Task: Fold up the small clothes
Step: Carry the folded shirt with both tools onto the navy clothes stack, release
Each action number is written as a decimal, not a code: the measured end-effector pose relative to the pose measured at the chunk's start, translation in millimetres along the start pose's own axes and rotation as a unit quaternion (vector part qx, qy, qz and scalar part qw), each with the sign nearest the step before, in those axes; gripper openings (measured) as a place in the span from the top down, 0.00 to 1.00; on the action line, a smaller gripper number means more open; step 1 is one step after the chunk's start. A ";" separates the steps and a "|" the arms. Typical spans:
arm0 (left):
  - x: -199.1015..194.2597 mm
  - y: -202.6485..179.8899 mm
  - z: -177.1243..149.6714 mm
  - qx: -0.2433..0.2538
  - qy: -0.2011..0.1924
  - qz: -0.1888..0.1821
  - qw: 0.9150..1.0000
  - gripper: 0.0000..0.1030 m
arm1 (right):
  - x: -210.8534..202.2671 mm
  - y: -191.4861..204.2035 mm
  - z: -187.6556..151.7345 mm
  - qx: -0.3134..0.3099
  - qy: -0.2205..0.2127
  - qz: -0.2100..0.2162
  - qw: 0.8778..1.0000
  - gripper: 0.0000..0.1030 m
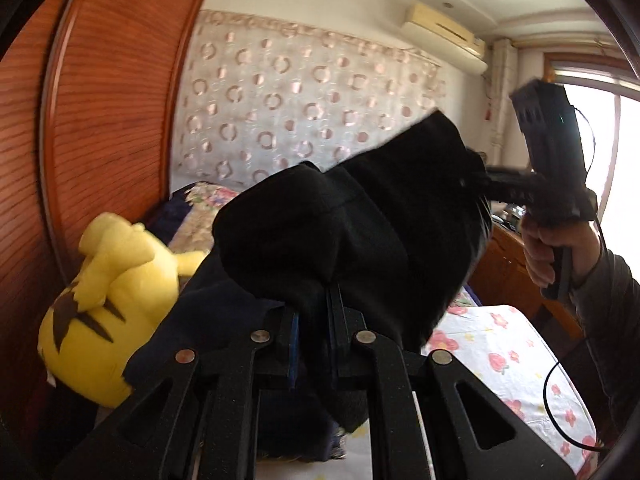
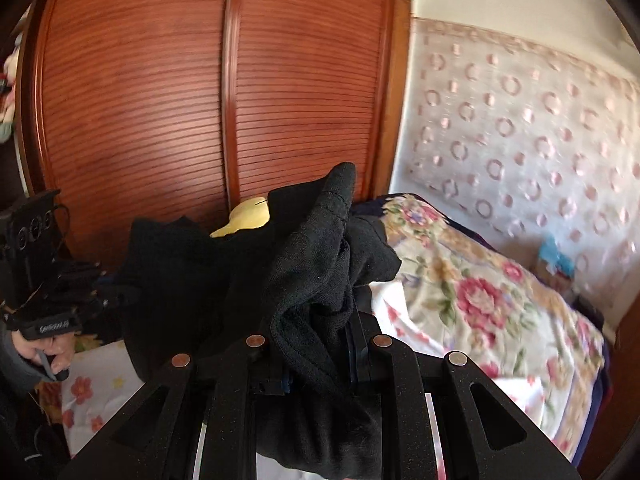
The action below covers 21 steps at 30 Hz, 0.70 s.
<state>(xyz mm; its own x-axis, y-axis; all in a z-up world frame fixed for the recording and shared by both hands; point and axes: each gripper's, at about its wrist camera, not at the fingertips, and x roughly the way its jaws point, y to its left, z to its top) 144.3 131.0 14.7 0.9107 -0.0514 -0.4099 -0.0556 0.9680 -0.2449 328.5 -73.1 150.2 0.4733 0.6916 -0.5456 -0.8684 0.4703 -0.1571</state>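
A black knitted garment (image 1: 360, 216) hangs in the air between both grippers, above the bed. My left gripper (image 1: 314, 304) is shut on one bunched edge of it; cloth drapes over the jaws. My right gripper (image 2: 320, 340) is shut on the other edge of the same garment (image 2: 312, 264). In the left wrist view the right gripper (image 1: 492, 184) shows at the right, pinching the cloth, held by a hand. In the right wrist view the left gripper (image 2: 80, 292) shows at the far left, its tips buried in the cloth.
A yellow plush toy (image 1: 108, 296) lies against the brown slatted wardrobe (image 2: 160, 100). The bed has a white floral sheet (image 1: 512, 356) and a folded floral quilt (image 2: 480, 292). A patterned curtain (image 1: 300, 92) hangs behind. A wooden cabinet (image 1: 504, 272) stands right.
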 end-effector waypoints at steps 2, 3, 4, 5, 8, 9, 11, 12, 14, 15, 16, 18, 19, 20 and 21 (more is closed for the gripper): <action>3.5 11.1 -7.7 -0.020 0.002 0.012 1.000 0.88 | 31.3 -0.9 18.0 -0.022 0.013 0.008 1.000 0.82; 2.8 17.0 -13.6 -0.029 0.000 0.019 0.999 0.88 | 46.5 -1.0 28.2 -0.030 0.019 0.011 0.999 0.82; -1.4 21.3 -18.9 -0.034 0.001 0.022 0.999 0.88 | 63.3 1.4 35.3 -0.038 0.026 0.016 0.999 0.82; -4.9 27.8 -23.6 -0.037 0.002 0.027 0.999 0.88 | 75.7 -1.3 43.2 -0.046 0.033 0.019 0.998 0.81; 0.5 37.4 -35.3 -0.049 0.015 0.041 0.998 0.88 | 117.9 6.4 63.2 -0.059 0.042 0.023 0.997 0.81; 1.5 39.5 -37.6 -0.051 0.022 0.044 0.997 0.88 | 130.0 8.0 66.6 -0.058 0.046 0.023 0.997 0.80; 3.1 45.9 -41.7 -0.058 0.031 0.048 0.997 0.88 | 149.5 10.4 71.5 -0.058 0.049 0.013 0.997 0.76; 4.1 46.8 -43.5 -0.057 0.034 0.050 0.997 0.88 | 154.1 7.9 72.3 -0.052 0.045 -0.005 0.998 0.73; 3.0 48.7 -45.2 -0.054 0.038 0.057 0.996 0.88 | 155.8 1.8 73.9 -0.027 0.039 -0.035 0.998 0.62; 3.0 48.2 -45.8 -0.052 0.037 0.059 0.996 0.88 | 154.3 -0.8 75.1 -0.012 0.034 -0.042 0.998 0.59; -0.8 50.3 -46.4 -0.050 0.036 0.058 0.996 0.88 | 149.8 0.6 73.1 -0.006 0.022 -0.046 0.999 0.57; -4.6 50.5 -45.2 -0.044 0.034 0.063 0.997 0.88 | 143.2 -0.8 67.3 -0.003 0.005 -0.057 0.998 0.57; -5.1 50.7 -44.6 -0.041 0.034 0.066 0.996 0.88 | 139.7 -1.3 61.9 0.005 0.002 -0.045 0.999 0.57; -6.5 51.2 -44.4 -0.040 0.035 0.068 0.996 0.84 | 134.3 6.4 53.1 0.011 -0.002 -0.030 1.000 0.57; -8.2 51.4 -43.7 -0.037 0.034 0.069 0.996 0.82 | 130.7 9.1 45.4 0.016 -0.005 -0.018 1.000 0.57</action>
<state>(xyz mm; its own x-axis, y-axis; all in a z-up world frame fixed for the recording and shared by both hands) 116.1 170.4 -32.9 0.8621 0.0626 -0.5028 -0.2114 0.9462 -0.2448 389.3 46.5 114.9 0.5052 0.6792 -0.5324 -0.8461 0.5114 -0.1503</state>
